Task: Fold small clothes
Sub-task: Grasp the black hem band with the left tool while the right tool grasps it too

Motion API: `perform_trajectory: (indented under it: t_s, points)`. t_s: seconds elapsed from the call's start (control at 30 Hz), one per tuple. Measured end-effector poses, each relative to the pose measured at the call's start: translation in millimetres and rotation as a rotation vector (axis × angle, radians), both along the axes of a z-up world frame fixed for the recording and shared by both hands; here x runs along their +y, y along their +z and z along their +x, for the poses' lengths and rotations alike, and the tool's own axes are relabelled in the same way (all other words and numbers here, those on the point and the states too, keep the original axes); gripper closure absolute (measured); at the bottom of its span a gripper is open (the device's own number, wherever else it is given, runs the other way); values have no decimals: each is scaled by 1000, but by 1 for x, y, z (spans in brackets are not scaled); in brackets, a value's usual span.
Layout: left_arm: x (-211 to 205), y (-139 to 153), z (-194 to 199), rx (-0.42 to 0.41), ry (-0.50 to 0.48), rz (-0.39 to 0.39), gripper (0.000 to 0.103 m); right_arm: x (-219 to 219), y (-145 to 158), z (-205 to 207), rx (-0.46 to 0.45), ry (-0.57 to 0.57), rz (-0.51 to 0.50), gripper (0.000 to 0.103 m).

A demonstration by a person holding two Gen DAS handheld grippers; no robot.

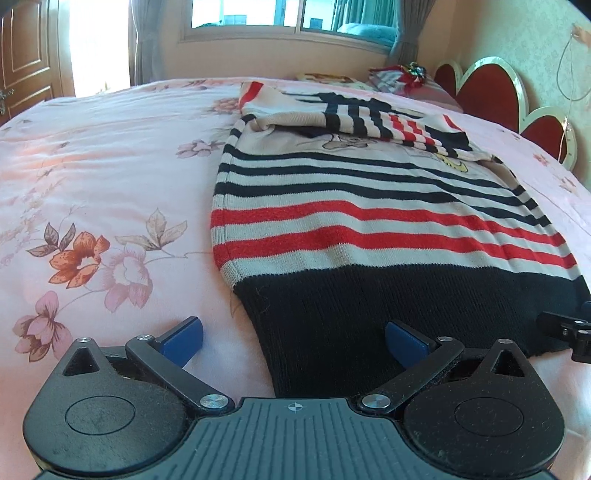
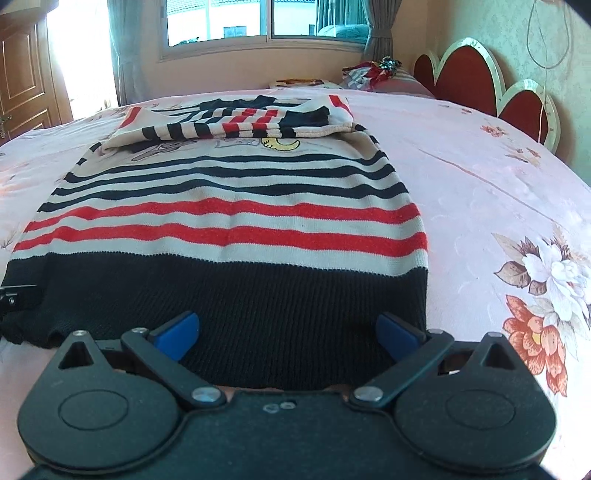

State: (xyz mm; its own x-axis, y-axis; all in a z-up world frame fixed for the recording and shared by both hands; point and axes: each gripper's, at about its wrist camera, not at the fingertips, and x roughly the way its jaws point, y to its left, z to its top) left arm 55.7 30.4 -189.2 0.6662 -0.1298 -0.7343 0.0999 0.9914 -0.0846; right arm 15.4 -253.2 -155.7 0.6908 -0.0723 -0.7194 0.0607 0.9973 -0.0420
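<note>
The striped sweater lies flat on the bed, hem nearest the cameras and neckline toward the window. Its sleeves are already laid across the chest, one over the other, so the body forms a narrow rectangle. This arrangement leaves only the lengthwise fold outstanding, judged from the layout.

The black hem band spans the near edge. It is the natural pick-up zone: lifting it at two points and carrying it toward the collar would halve the garment.

The right tool sits at the hem's right portion. Its blue pads are spread to full width with the black knit lying between them, and neither pad presses the fabric. The left tool sits at the hem's left corner. Its pads are also spread wide: one over the bare bed sheet, the other over the knit, so the sweater's side edge runs between them. Neither tool pinches anything.

Both tools point downward at the hem from the near side, one per corner region, which suits a symmetrical two-point lift. Part of the right tool's body appears at the right margin of the left wrist view.

A risk, as a judgement: soft knit may sag between two grip points.

Beyond the sweater, the floral sheet is bare. The red headboard and folded items stand well apart.
</note>
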Motion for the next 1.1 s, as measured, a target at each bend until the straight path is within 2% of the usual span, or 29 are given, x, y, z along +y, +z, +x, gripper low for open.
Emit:
perform_trajectory:
  t_s: [0.03,0.1,0.17,0.2,0.33,0.47,0.53,0.6,0.63,0.7,0.73,0.8,0.83,0.87,0.93,1.0,1.07,1.1]
  points:
    - [-1,1,0,10,-2,-4,0,1,2,0,9,14,-9,1]
    - [-1,3,-3,18,-7,-21,0,0,4,-1,11,29,3,10]
    - [-1,4,-7,20,-18,-35,0,-2,8,-3,6,25,28,34]
    - [-2,3,-8,23,-26,-37,0,-3,10,-4,2,16,32,36]
    - [-1,5,-13,31,-76,-77,0,-3,14,-6,12,14,53,35]
    - [0,5,-15,27,-92,-96,0,-5,16,-10,14,-15,51,49]
    - [1,6,-14,25,-99,-116,0,-15,23,-14,-11,-76,56,47]
    - [3,6,-13,22,-101,-151,1,-28,30,-17,-32,-140,50,38]
    - [3,6,-13,16,-100,-161,8,-35,31,-17,-25,-161,48,28]
    - [2,5,-12,10,-107,-159,11,-48,29,-15,-1,-186,47,27]
    - [2,5,-10,11,-108,-169,11,-53,26,-13,12,-194,52,30]
    - [2,7,-7,14,-115,-175,23,-61,19,-10,46,-202,85,38]
    - [2,8,-6,18,-117,-172,34,-63,14,-7,70,-200,108,47]
    - [4,9,-3,29,-115,-185,45,-63,12,-7,72,-204,121,48]
    - [11,10,1,60,-109,-217,60,-61,12,-7,73,-199,121,48]
    - [17,10,5,81,-108,-236,65,-61,12,-7,75,-188,129,52]
    - [20,10,8,100,-106,-255,71,-61,13,-6,80,-171,160,72]
    - [21,10,9,110,-109,-269,76,-60,14,-5,86,-159,168,78]
